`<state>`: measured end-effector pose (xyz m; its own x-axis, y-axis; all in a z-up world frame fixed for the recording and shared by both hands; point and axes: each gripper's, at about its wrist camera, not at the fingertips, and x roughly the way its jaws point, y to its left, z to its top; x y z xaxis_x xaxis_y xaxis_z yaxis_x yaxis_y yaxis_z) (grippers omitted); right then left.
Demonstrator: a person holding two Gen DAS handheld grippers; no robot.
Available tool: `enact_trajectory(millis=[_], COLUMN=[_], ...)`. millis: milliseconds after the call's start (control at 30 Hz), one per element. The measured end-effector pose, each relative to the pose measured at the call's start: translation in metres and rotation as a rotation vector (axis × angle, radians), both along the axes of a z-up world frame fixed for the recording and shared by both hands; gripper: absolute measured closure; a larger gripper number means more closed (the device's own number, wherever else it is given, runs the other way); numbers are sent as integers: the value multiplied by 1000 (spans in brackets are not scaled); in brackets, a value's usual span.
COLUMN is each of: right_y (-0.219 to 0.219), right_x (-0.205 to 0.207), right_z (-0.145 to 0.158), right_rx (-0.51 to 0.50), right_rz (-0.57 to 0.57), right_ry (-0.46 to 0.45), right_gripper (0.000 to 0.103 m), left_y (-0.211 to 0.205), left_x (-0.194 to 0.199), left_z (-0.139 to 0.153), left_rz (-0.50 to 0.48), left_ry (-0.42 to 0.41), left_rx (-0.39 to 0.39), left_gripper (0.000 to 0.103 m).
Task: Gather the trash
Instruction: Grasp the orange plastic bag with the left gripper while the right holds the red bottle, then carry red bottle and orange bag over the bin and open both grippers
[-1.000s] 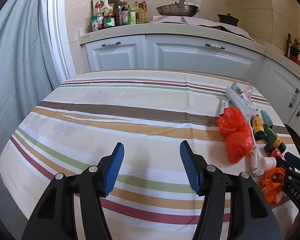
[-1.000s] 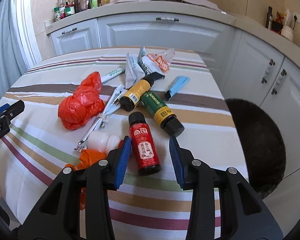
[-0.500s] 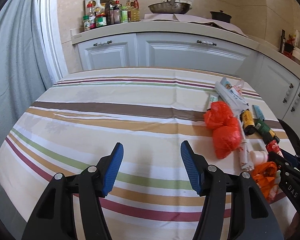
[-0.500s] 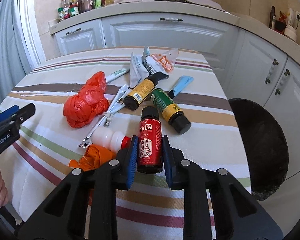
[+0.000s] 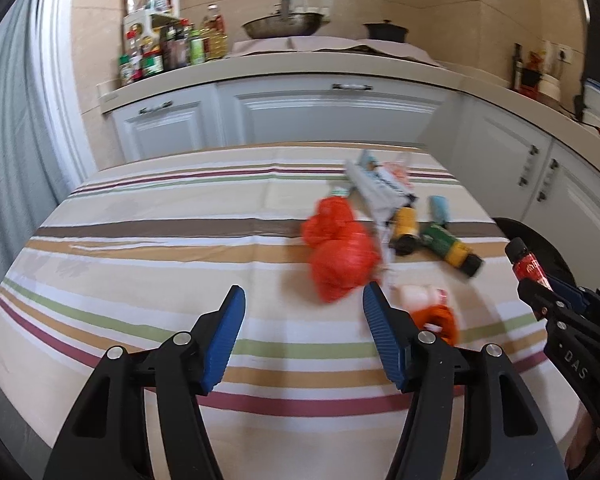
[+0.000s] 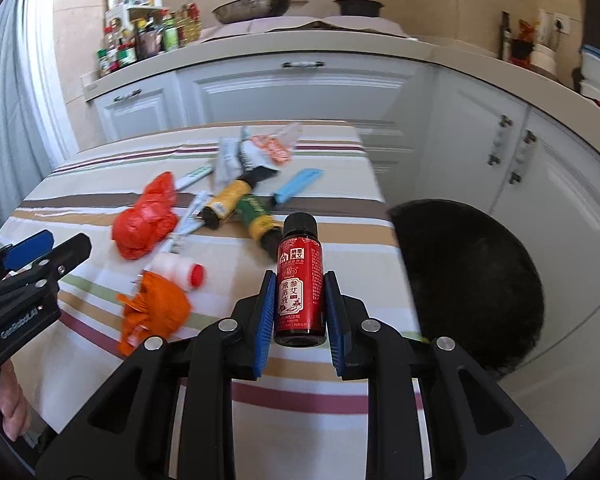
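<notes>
My right gripper is shut on a small red bottle with a black cap and holds it above the striped table; the bottle also shows in the left wrist view. My left gripper is open and empty over the table's near left part. Trash lies on the table's right side: a red plastic bag, an orange bag, a white bottle with a red cap, a yellow-labelled bottle, a green-labelled bottle, a blue packet and wrappers.
A black round bin stands on the floor just right of the table. White kitchen cabinets run behind and to the right, with jars and pans on the counter. A grey curtain hangs at left.
My right gripper closed on the red bottle and lifted it off the table. My left gripper shifted right, bringing the trash pile closer to its fingers.
</notes>
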<state>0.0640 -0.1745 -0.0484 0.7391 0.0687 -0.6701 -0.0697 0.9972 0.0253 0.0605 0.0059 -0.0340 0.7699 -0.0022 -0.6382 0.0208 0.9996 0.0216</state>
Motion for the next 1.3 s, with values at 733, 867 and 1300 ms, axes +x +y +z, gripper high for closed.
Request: enact_trajectory(millis=[733, 867, 1300], right_y=[-75, -74, -79], right_x=[-27, -27, -26], right_z=[-4, -5, 11], right_rx=[39, 37, 17], right_rz=[-155, -153, -177], right_ry=[-34, -34, -78], right_gripper=[80, 80, 80], left_y=[-69, -67, -77], left_x=[-7, -11, -15], left_z=[-32, -31, 7], left_rz=[-124, -130, -171], left_ry=[57, 45, -52], left_rx=[58, 57, -8], left_gripper=[62, 62, 62])
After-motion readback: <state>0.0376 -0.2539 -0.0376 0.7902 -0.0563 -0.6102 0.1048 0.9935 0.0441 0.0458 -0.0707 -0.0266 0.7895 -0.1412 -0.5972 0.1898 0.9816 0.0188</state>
